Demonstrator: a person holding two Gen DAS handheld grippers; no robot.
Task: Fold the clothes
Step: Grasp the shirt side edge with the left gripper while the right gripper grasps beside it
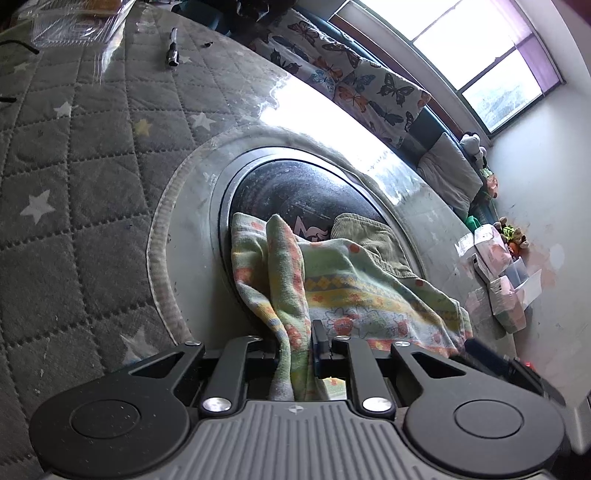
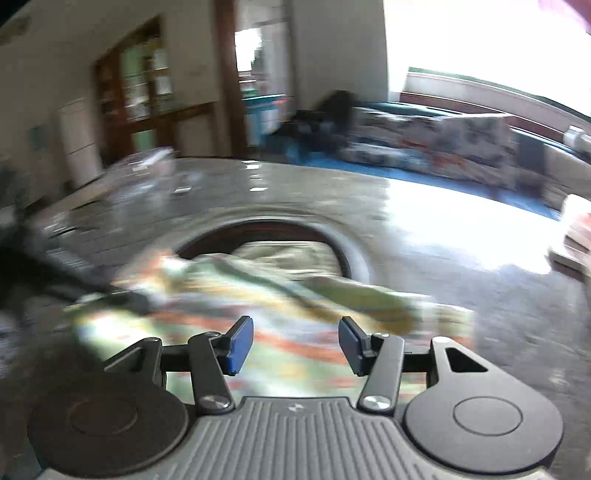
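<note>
The tabletop (image 1: pixel 92 155) is covered by a grey quilted cloth with pale stars under a clear sheet, and a round black inset (image 1: pixel 295 199) sits in its middle. A sofa draped in a butterfly-print cover (image 1: pixel 354 81) runs along the far edge beneath a bright window (image 1: pixel 461 44).

The patterned towel (image 1: pixel 354 291), pale green with orange and yellow bands, lies crumpled across the near part of the round inset and spills toward the near edge. Just behind it, touching it, lies an olive corduroy garment (image 1: pixel 373 240).

The left tool (image 1: pixel 295 347) is clamped on a bunched fold of the towel, which rises between its fingers. The right tool (image 2: pixel 295 343) hangs just above the towel with its blue pads (image 2: pixel 240 343) spread wide and nothing between them; its view is heavily blurred.

Near the far left corner lie a clear plastic box (image 1: pixel 74 22) and a small dark pen-like object (image 1: pixel 173 48). Pale cartons (image 1: pixel 506 280) cluster by the right edge.
</note>
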